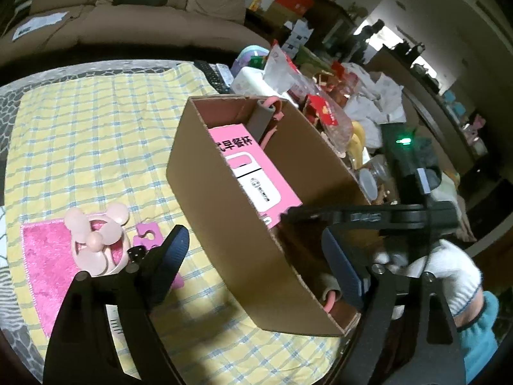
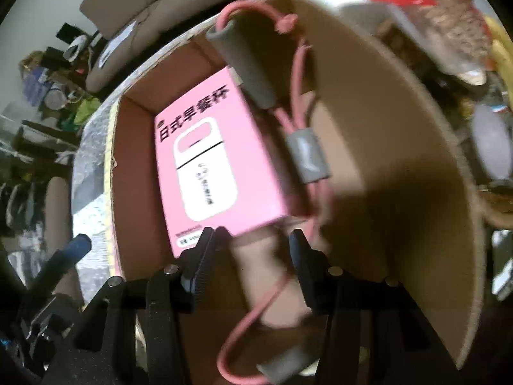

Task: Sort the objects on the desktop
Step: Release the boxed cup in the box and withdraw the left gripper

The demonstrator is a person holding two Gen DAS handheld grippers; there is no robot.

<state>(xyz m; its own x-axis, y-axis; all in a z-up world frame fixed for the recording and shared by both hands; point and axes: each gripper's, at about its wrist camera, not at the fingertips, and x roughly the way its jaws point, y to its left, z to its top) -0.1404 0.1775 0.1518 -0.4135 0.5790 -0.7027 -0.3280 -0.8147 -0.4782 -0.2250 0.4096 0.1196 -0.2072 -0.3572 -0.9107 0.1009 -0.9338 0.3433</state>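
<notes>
The pink carton (image 2: pixel 205 160) lay flat in the cardboard box (image 1: pixel 224 211) with the jump rope (image 2: pixel 301 147) at its 3 o'clock, packed to clear the desk (image 1: pixel 96 134). My right gripper (image 2: pixel 253 243) hung inside, jaws spread, gripping nothing. My left gripper (image 1: pixel 256 260), also spread, straddled the box wall; the pink fan (image 1: pixel 99 243) waited at 9 o'clock.

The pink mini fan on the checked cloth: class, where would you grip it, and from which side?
Grip the pink mini fan across its round body, coming down from above. It lies flat on a pink cloth, ears pointing away, so its rim offers two opposite sides. The open left tool sits nearest, probably the easier one to use.
</notes>
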